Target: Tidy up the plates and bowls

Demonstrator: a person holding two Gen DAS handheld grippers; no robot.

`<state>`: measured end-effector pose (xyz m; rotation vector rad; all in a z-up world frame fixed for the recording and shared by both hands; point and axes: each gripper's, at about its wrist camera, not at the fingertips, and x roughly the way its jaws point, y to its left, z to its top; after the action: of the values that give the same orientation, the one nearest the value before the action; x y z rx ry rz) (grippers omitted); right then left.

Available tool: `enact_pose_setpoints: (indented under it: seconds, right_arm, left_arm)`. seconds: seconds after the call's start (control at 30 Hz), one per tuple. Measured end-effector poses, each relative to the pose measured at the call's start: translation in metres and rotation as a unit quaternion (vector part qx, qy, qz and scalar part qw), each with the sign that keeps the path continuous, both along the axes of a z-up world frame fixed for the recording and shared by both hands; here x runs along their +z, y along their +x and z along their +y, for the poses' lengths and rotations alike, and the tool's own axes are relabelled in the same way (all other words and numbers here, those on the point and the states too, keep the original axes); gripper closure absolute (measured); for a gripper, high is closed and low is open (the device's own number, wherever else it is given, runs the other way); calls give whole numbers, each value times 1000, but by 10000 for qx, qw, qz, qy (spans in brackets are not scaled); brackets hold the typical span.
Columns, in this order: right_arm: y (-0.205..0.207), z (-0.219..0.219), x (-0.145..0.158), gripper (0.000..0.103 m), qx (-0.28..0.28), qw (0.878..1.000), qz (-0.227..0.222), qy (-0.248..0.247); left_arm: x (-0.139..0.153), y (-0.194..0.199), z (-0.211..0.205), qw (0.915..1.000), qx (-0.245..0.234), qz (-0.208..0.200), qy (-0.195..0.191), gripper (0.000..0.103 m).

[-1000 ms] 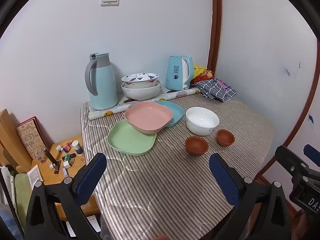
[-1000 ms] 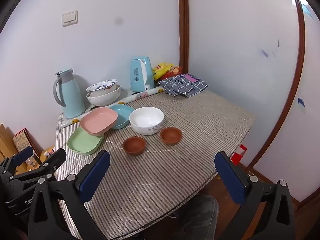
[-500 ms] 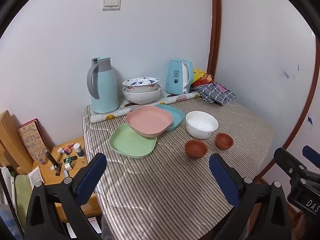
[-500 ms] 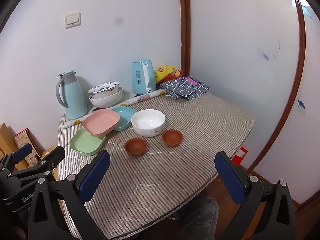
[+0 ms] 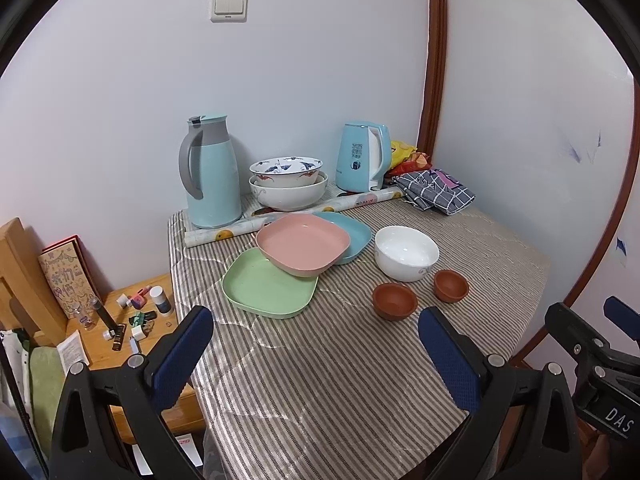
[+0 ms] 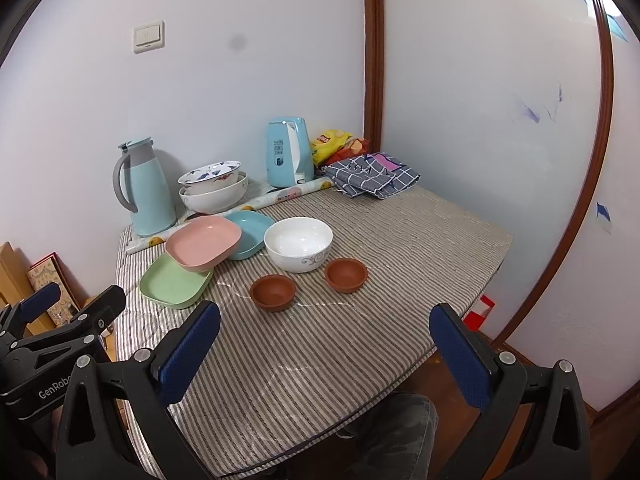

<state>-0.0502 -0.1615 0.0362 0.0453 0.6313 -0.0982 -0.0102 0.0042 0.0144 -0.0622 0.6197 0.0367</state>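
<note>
A pink plate rests tilted over a green plate and a blue plate on the striped table. To their right stand a white bowl and two small brown bowls. Two patterned bowls are stacked by the wall. My left gripper hangs open and empty over the near table, short of the dishes. My right gripper is also open and empty, in front of the brown bowls and the white bowl.
A blue thermos, an electric kettle, a paper roll, a checked cloth and snack bags line the back. A low wooden side table with small items stands left. A person's leg shows below the table edge.
Both views have shifted slightly, so the dishes sit a little lower in frame. Nothing on the table has moved, and both grippers have stayed open.
</note>
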Motion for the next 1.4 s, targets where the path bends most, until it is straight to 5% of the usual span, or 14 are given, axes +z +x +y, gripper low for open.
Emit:
enact_pose_setpoints:
  seconds: [1.4]
  right_arm:
    - [-3, 2, 0, 0, 19, 10000, 0, 21]
  left_arm:
    - [-7, -1, -1, 10000, 5, 29, 45, 0]
